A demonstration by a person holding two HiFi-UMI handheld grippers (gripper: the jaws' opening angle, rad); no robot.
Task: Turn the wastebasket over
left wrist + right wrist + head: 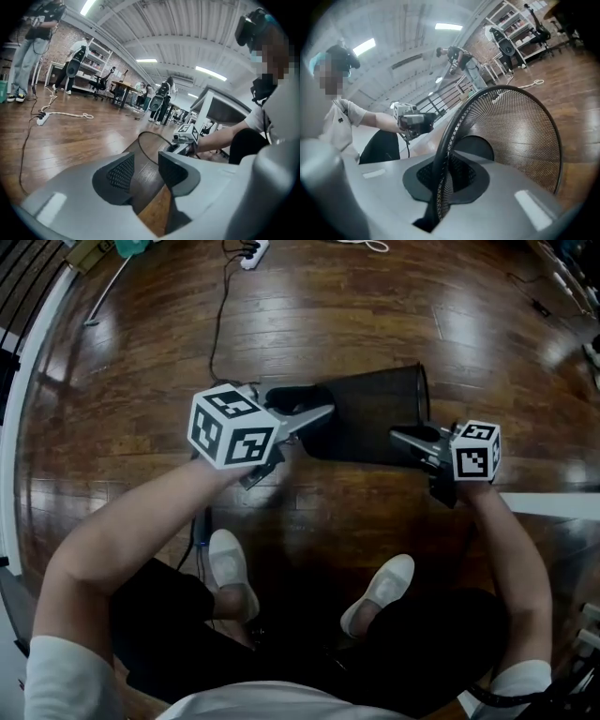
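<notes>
Clamped on the rim of a black wire-mesh wastebasket (pixel 370 418), the right gripper (pixel 440 183) has its jaws together. The basket lies on its side on a dark wooden plank floor (pixel 328 324), with its open end toward the right gripper. The left gripper (pixel 143 176) is at the closed bottom end. Its jaws are apart, with mesh showing between them and the pads not pressing.
</notes>
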